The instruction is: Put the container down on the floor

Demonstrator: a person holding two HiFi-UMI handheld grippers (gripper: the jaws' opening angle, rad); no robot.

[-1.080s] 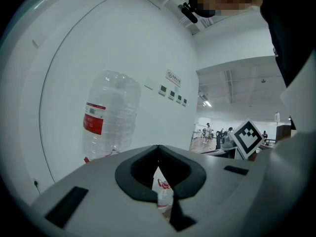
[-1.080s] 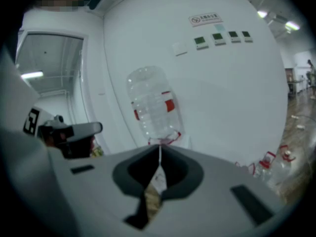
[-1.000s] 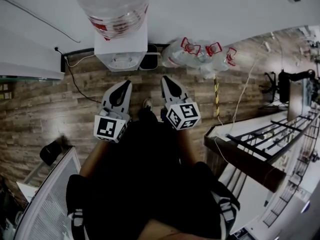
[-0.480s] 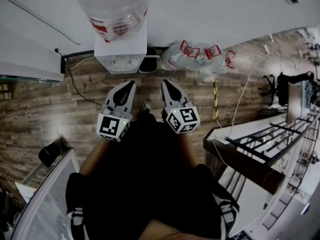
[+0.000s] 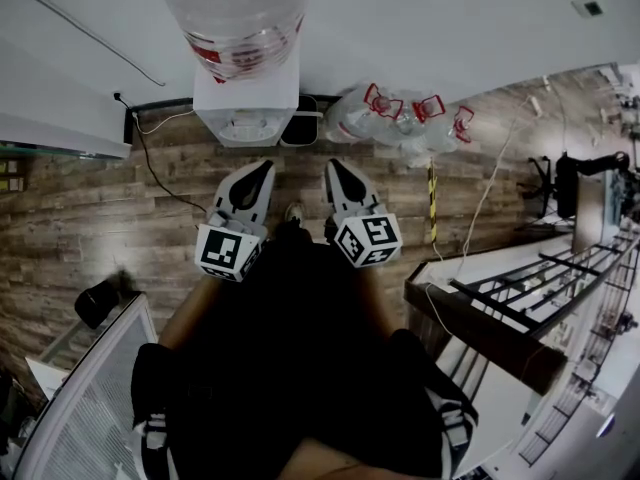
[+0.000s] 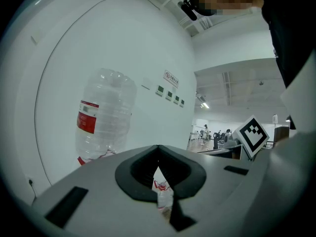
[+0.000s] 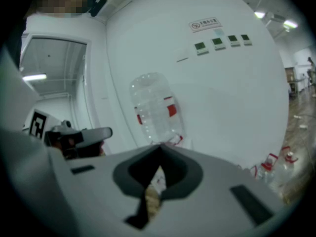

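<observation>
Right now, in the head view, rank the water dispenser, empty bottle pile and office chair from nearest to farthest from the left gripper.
From the left gripper:
1. Water dispenser, straight ahead by the wall.
2. Pile of empty bottles, ahead to the right.
3. Office chair, far right.

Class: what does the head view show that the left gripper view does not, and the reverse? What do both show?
Head view only: the black cable on the floor and the left claw's marker cube. Left gripper view only: distant people and ceiling lights. Both: the big water bottle and the right claw's marker cube.
</observation>
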